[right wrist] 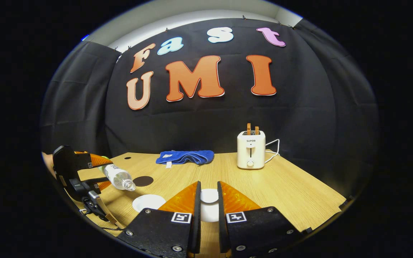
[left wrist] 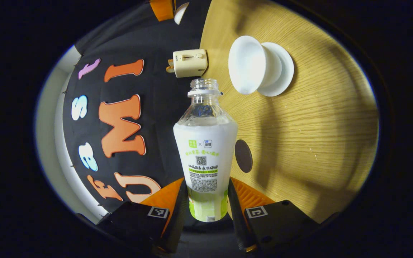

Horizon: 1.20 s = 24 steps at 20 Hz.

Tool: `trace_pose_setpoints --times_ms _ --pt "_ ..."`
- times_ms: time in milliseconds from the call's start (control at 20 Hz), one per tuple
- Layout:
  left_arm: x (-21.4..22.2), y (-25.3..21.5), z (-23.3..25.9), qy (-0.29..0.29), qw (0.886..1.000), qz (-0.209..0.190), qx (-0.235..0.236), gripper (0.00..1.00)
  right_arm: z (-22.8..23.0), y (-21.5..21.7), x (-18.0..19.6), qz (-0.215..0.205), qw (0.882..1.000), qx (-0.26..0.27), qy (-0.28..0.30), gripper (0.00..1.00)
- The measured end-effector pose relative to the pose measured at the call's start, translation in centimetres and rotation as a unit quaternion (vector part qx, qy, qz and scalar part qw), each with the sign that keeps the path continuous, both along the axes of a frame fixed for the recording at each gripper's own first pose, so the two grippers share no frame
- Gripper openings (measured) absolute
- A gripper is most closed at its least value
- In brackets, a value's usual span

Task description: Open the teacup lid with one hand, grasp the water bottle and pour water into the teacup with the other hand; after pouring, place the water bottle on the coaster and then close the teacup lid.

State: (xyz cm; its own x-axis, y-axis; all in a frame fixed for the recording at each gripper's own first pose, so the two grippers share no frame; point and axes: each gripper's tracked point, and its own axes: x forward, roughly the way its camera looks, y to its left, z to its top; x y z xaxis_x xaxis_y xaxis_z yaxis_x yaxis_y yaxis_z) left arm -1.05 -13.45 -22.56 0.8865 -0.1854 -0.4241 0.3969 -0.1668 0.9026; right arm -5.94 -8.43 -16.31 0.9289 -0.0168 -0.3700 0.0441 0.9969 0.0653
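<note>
The surface (left wrist: 317, 118) was pale wood, and everything of the task stood on it or hung above it. The water bottle (left wrist: 206, 157) was the largest thing: clear, capless, with a white label, held low on its body between the fingers of the left gripper (left wrist: 206, 200), which pressed on it from both sides. Its long axis ran straight forward from those fingers, and in the right gripper view the bottle (right wrist: 118, 177) lay tilted, nearly on its side, mouth pointing toward the teacup (right wrist: 148, 202). In the left gripper view the teacup (left wrist: 247, 64), white on its white saucer, lay beyond the mouth and a little to the right of it, near but not under it. So the pour, I judge, turned on bringing the mouth over the cup's opening.

The dark round coaster (left wrist: 243, 156) showed just to the right of the bottle's body.

The right gripper (right wrist: 209, 200) held the small white lid (right wrist: 209, 196) between its fingers, which closed on it, clear of the cup.
</note>
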Motion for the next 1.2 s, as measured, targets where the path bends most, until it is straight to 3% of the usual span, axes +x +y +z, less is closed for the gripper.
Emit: trace_pose_setpoints --times_ms 300,350,1200 --pt "0.5 -0.7 1.2 -0.020 0.999 -0.027 0.028 0.65 0.2 0.6 -0.2 0.006 1.000 0.003 -0.004 0.21" --pt "0.5 -0.7 1.3 -0.023 0.999 -0.029 0.031 0.62 0.2 0.6 -0.3 0.007 1.000 0.004 -0.003 0.21" --pt "1.1 -1.6 4.5 -0.079 0.991 -0.065 0.085 0.61 0.8 0.4 -0.4 0.009 1.000 0.003 -0.009 0.21"
